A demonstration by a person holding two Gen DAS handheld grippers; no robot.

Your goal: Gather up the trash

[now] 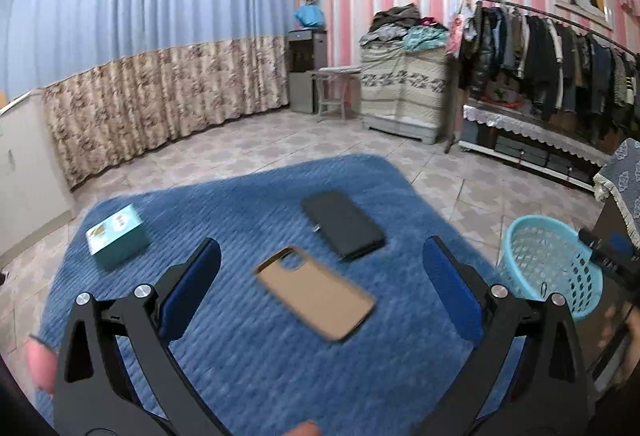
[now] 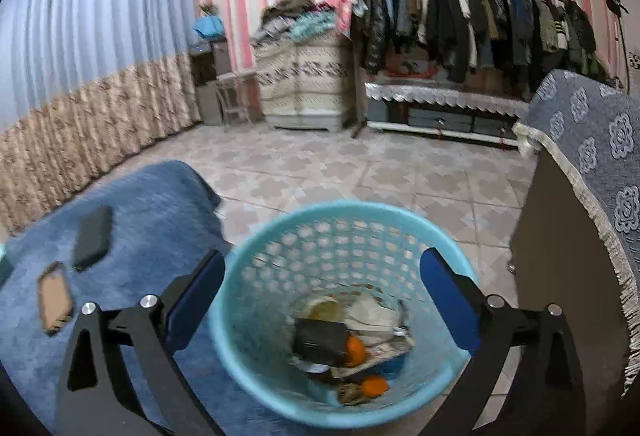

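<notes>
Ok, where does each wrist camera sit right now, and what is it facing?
Left wrist: rides the left tongs, above the blue rug, facing a tan phone case, a black phone and a teal box; open blue-padded fingers and fingertips of the person's hand show.
Right wrist: rides the right tongs, looking down into the blue basket holding trash; its open fingers show.
Shared: rug, case, phone, basket, clothes rack.
</notes>
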